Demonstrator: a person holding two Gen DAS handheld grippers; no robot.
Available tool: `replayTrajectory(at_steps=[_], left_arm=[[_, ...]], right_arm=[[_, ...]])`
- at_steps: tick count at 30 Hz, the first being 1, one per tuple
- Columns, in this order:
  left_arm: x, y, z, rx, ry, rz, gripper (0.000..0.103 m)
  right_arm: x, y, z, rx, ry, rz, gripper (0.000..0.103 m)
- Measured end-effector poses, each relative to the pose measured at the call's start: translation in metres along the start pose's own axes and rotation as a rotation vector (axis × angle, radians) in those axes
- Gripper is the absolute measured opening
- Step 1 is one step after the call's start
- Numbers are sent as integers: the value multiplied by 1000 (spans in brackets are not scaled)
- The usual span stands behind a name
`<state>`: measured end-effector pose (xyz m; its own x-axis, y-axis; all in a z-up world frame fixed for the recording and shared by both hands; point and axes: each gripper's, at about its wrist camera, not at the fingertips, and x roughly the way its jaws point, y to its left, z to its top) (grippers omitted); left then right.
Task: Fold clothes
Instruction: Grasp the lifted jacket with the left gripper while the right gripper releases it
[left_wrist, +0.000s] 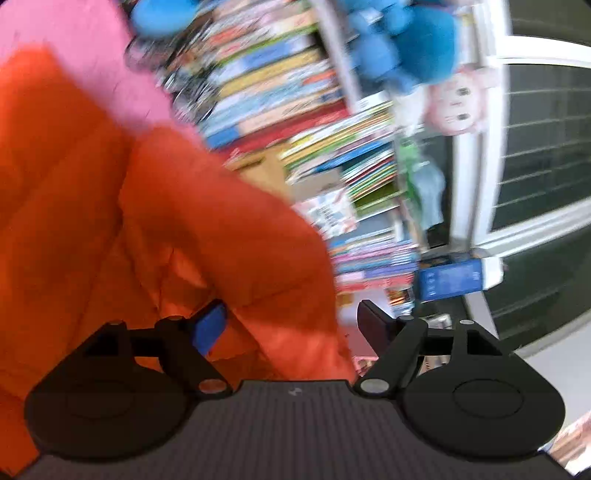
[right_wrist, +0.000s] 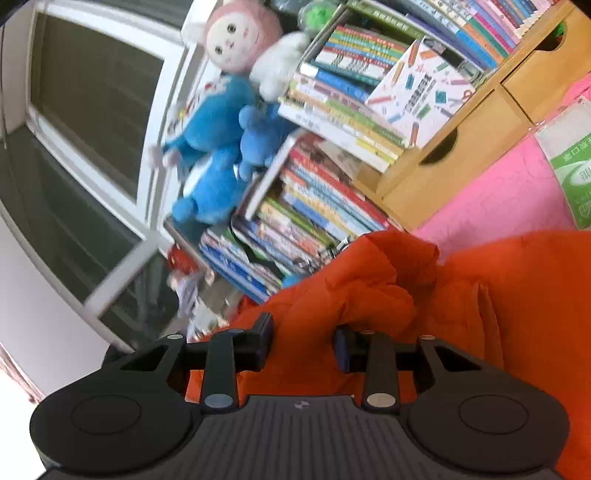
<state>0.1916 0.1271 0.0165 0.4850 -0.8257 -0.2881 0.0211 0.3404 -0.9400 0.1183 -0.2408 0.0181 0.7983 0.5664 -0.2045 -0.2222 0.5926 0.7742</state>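
An orange padded garment (left_wrist: 155, 221) fills the left of the left wrist view and lies on a pink surface (left_wrist: 74, 33). My left gripper (left_wrist: 291, 325) is open, with a bulge of the orange cloth between its fingers; the view is blurred. In the right wrist view the same orange garment (right_wrist: 480, 302) bunches up in front. My right gripper (right_wrist: 303, 343) is open with a fold of the cloth lying between its fingers. The jaws stand apart on both grippers and do not pinch the cloth.
A shelf of stacked books (right_wrist: 332, 155) stands behind the garment, with wooden drawers (right_wrist: 480, 122) beside it. Blue and pink plush toys (right_wrist: 218, 122) hang next to a white-framed window (right_wrist: 92, 110). A green-printed packet (right_wrist: 572, 166) lies on the pink surface (right_wrist: 498, 199).
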Motion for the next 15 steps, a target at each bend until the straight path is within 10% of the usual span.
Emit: replayTrajectory(at_steps=[3,7,9,12,15], left_arm=[[11,3,1,-30,-5,24,37],[14,-3,2,-25,-3,-7,28],[13,-7,2,-24,2,-21,27],[9,-14,0,-17,16,-47,27],[4,-21,-2,14,22,-57,27]], right_arm=[[-5,25,-20,-230,37,-97,57],[-7,60,-60,-546,114,-154,96],[6,74,-77,-637,127,-208,89],[33,83,-82,-663,113,-282,47],[65,81,-73,-615,79,-343,41]])
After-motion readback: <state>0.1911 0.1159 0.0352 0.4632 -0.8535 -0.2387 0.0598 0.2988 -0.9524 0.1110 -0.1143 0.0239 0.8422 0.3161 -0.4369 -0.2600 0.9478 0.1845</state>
